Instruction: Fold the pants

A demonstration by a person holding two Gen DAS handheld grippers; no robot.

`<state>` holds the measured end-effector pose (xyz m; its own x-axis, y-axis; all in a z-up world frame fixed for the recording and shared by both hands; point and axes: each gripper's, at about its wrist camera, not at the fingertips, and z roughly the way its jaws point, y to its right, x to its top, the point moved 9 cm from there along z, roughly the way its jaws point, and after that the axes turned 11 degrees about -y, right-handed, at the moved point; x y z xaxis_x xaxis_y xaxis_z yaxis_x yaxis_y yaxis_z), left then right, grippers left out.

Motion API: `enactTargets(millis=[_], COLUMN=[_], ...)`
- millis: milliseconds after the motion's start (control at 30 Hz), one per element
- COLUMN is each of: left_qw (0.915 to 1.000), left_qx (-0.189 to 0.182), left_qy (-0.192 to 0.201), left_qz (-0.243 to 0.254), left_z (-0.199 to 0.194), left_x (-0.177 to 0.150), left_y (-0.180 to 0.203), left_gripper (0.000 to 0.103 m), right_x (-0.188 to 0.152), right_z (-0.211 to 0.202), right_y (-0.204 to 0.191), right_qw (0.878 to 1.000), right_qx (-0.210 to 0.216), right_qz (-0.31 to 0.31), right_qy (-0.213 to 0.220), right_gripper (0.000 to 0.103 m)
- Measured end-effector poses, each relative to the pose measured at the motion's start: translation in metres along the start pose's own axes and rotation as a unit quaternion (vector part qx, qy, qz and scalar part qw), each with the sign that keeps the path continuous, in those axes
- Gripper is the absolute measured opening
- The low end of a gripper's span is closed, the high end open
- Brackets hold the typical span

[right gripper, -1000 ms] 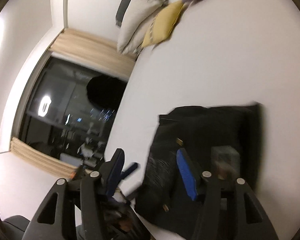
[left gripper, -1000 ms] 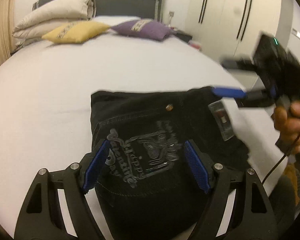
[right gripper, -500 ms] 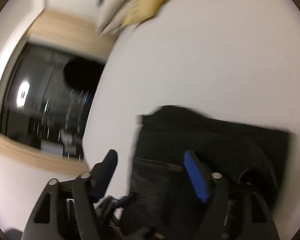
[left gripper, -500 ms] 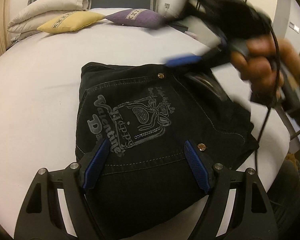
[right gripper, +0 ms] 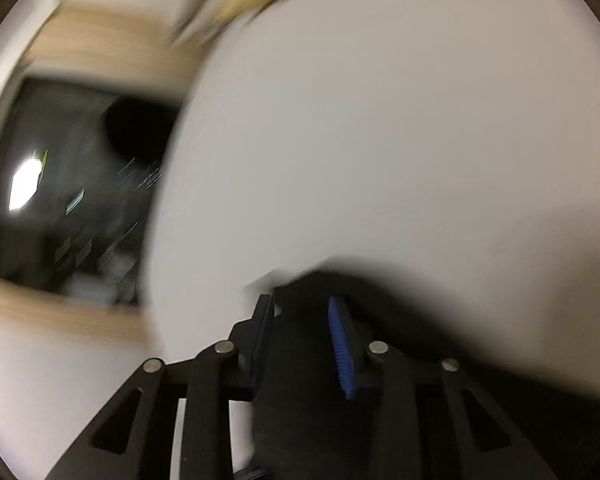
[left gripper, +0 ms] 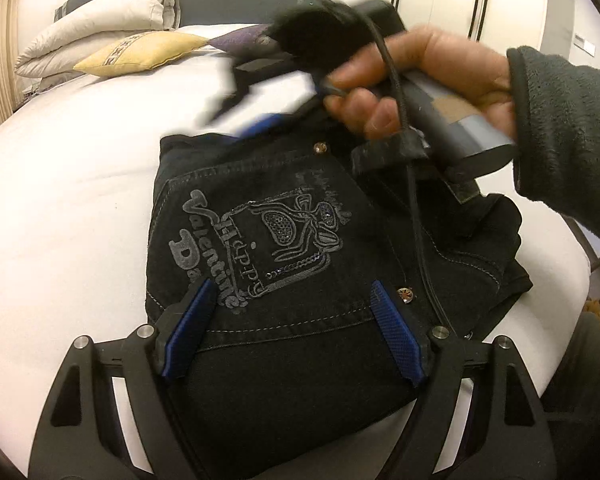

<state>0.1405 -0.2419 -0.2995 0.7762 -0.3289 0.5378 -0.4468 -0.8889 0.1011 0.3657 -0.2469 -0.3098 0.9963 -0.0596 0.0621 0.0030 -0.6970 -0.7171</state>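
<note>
On the white bed (left gripper: pixel 72 208), through the left wrist camera, we see the black pants (left gripper: pixel 300 264) lying as a folded bundle near the mattress edge. Our left gripper (left gripper: pixel 292 320) hovers over the near part with its blue pads spread wide and nothing pinched between them. Across the bundle, our right hand (left gripper: pixel 416 80) brings the other tool down at the far hem, blurred. Grey print on the back pocket reads "Happy Valentine Day"; smaller script beside it is too fine to read.

Through the right wrist camera, everything smears. Our right gripper (right gripper: pixel 300 320) is closing its jaws, with dark cloth (right gripper: pixel 380 300) between the pads, though we cannot tell whether they press it yet.

We judge the risk is a shallow or multi-layer catch: closing while the hand moves fast could snag only one layer, or drag the bundle toward the bed's edge and undo the fold.
</note>
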Motion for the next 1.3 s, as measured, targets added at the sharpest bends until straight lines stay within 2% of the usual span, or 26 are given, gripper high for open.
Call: enactTargets(millis=[33, 100, 167, 200, 233, 267, 333, 367, 400, 433, 467, 500, 533, 567, 600, 667, 733, 800, 867, 967, 1067, 1167, 1300], left_qw=[1.0, 1.0, 1.0, 1.0, 1.0, 1.0, 1.0, 1.0, 1.0, 1.0, 1.0, 0.9999, 0.9997, 0.9994, 0.999, 0.9987, 0.9974, 0.9944, 0.9887, 0.9772, 0.9713, 0.9673, 0.9682], left_qx=[0.001, 0.001, 0.002, 0.002, 0.002, 0.001, 0.002, 0.001, 0.001, 0.0, -0.005, -0.011, -0.021, -0.028, -0.035, -0.028, -0.016, -0.015, -0.032, -0.081, -0.112, -0.141, -0.134], left_qy=[0.001, 0.002, 0.004, 0.004, 0.005, 0.005, 0.004, 0.004, 0.003, 0.0, -0.001, -0.003, -0.008, -0.009, -0.006, 0.011, 0.025, 0.022, -0.017, -0.066, -0.097, -0.126, -0.146], left_qz=[0.002, 0.001, 0.001, 0.001, 0.0, 0.0, 0.0, 0.0, 0.0, 0.0, -0.002, -0.005, -0.014, -0.02, -0.028, -0.042, -0.066, -0.103, -0.146, -0.185, -0.186, -0.169, -0.153], left_z=[0.0, 0.001, 0.001, 0.001, 0.0, -0.002, -0.004, -0.005, -0.006, -0.009, -0.011, -0.015, -0.021, -0.027, -0.038, -0.06, -0.078, -0.08, -0.064, -0.038, -0.017, 0.001, 0.015], left_x=[0.0, 0.0, -0.002, -0.002, -0.002, -0.003, -0.004, -0.003, -0.003, -0.003, -0.003, -0.003, -0.003, -0.002, -0.001, 0.003, 0.009, 0.013, 0.013, 0.012, 0.016, 0.02, 0.021], left_y=[0.0, 0.001, 0.001, 0.001, 0.001, 0.002, 0.003, 0.004, 0.004, 0.004, 0.004, 0.004, 0.003, 0.002, -0.002, -0.014, -0.038, -0.064, -0.091, -0.112, -0.111, -0.095, -0.082], left_gripper=[0.079, 0.079, 0.079, 0.079, 0.079, 0.079, 0.079, 0.079, 0.079, 0.079, 0.08, 0.08, 0.08, 0.08, 0.08, 0.08, 0.09, 0.098, 0.098, 0.098, 0.098, 0.098, 0.094], right_x=[0.002, -0.009, -0.041, -0.058, -0.079, -0.101, -0.13, -0.142, -0.152, -0.16, -0.164, -0.171, -0.171, -0.177, -0.184, -0.189, -0.192, -0.187, -0.174, -0.159, -0.15, -0.155, -0.153], right_z=[-0.023, -0.051, -0.083, -0.092, -0.101, -0.102, -0.091, -0.082, -0.084, -0.089, -0.098, -0.114, -0.126, -0.14, -0.158, -0.176, -0.179, -0.167, -0.143, -0.119, -0.117, -0.111, -0.097], right_y=[0.021, 0.026, -0.002, -0.012, -0.02, -0.024, -0.006, 0.019, 0.045, 0.059, 0.074, 0.089, 0.097, 0.11, 0.117, 0.115, 0.102, 0.09, 0.08, 0.088, 0.088, 0.088, 0.08], right_qw=[0.999, 0.998, 0.994, 0.992, 0.988, 0.984, 0.988, 0.992, 0.992, 0.99, 0.988, 0.981, 0.979, 0.979, 0.975, 0.97, 0.975, 0.98, 0.985, 0.99, 0.99, 0.994, 0.998], right_qx=[-0.017, -0.004, 0.07, 0.093, 0.115, 0.135, 0.126, 0.099, 0.096, 0.105, 0.114, 0.141, 0.125, 0.083, 0.066, 0.096, 0.094, 0.101, 0.101, 0.07, 0.075, 0.058, 0.035], right_qz=[0.025, 0.033, -0.011, -0.029, -0.048, -0.059, -0.052, -0.029, -0.011, 0.003, 0.027, 0.052, 0.069, 0.084, 0.092, 0.089, 0.069, 0.052, 0.053, 0.071, 0.072, 0.066, 0.051], right_qy=[0.034, 0.056, 0.078, 0.083, 0.089, 0.094, 0.077, 0.069, 0.077, 0.088, 0.099, 0.121, 0.146, 0.166, 0.191, 0.203, 0.19, 0.165, 0.13, 0.102, 0.092, 0.064, 0.033], right_gripper=[0.036, 0.037, 0.054, 0.068, 0.076, 0.08, 0.081, 0.077, 0.045, 0.024, 0.023, 0.026, 0.048, 0.061, 0.066, 0.069, 0.078, 0.078, 0.079, 0.079, 0.08, 0.08, 0.079])
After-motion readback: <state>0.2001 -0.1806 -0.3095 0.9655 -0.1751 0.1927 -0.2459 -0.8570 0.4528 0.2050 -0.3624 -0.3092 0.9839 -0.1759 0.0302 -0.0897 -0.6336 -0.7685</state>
